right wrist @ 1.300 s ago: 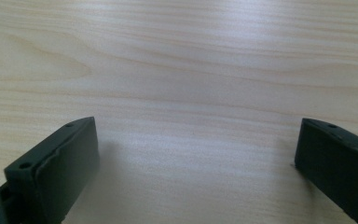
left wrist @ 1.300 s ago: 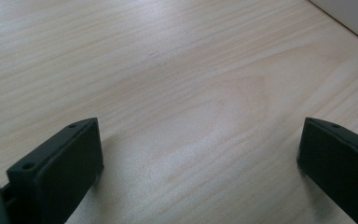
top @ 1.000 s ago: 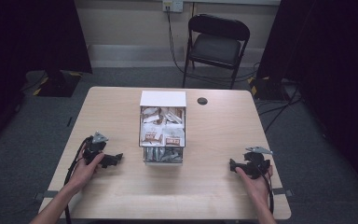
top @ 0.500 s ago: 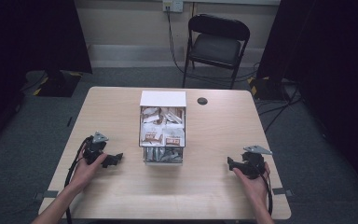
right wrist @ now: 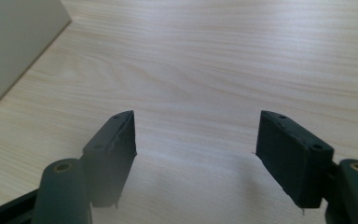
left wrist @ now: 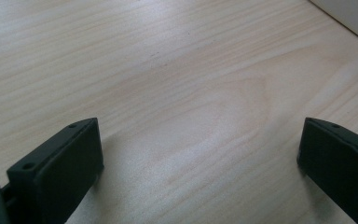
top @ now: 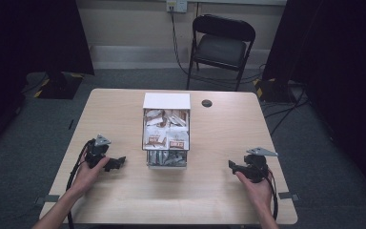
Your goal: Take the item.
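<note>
A white box (top: 166,101) with its lid folded back stands at the table's middle, holding several brown-and-white packets (top: 167,134). My left gripper (top: 120,162) rests on the table to the box's left, pointing toward it. In the left gripper view its jaws (left wrist: 198,154) stand wide open over bare wood, with a corner of the box (left wrist: 354,14) at the top right. My right gripper (top: 232,165) lies to the box's right, also pointing at it. Its jaws (right wrist: 196,140) have just been closing, still stand apart, and have nothing between them. The box's side (right wrist: 14,42) shows far off.
A small black round cap (top: 207,103) sits in the table top behind the box. A black folding chair (top: 221,45) stands beyond the table's far edge, with cables on the floor. Bare wood (top: 181,191) lies in front of the box between my hands.
The right hand has edged a little to the left, toward the box. The left hand has kept still.
</note>
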The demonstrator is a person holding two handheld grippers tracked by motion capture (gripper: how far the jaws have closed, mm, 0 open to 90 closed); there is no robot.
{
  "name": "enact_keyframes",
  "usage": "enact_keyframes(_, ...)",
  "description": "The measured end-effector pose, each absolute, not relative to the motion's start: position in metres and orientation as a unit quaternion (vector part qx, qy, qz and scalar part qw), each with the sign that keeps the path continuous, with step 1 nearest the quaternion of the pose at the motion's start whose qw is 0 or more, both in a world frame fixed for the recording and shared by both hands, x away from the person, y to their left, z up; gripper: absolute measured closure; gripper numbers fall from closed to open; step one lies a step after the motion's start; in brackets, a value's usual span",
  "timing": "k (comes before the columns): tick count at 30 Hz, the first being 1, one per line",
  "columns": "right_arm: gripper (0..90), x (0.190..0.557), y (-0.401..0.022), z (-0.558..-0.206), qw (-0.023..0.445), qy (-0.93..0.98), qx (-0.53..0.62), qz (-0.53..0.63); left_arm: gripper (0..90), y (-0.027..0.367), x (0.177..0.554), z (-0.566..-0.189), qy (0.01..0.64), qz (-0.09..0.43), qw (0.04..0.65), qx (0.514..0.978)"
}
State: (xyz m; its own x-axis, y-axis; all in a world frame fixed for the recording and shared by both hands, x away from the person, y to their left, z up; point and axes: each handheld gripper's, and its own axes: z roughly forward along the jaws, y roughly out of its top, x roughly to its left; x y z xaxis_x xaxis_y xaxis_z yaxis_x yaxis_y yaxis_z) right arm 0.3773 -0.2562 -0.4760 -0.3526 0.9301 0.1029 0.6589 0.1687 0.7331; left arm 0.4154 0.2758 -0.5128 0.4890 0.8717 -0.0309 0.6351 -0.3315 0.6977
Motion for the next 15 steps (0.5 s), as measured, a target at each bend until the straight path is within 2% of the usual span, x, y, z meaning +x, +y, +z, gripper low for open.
enact_keyframes(4, 30.2, 0.376, -0.254, -0.472, 0.185, 0.745, 0.531, 0.359, 0.0, 0.276, 0.415, -0.513, 0.473, 0.178, 0.332, 0.796)
enact_keyframes(6, 35.8, 0.375, -0.250, -0.467, 0.183, 0.750, 0.525, 0.357, 0.0, 0.276, 0.415, -0.513, 0.473, 0.178, 0.332, 0.796)
enact_keyframes(15, 42.4, 0.369, -0.243, -0.454, 0.168, 0.759, 0.501, 0.380, 0.0, 0.276, 0.415, -0.513, 0.473, 0.178, 0.332, 0.796)
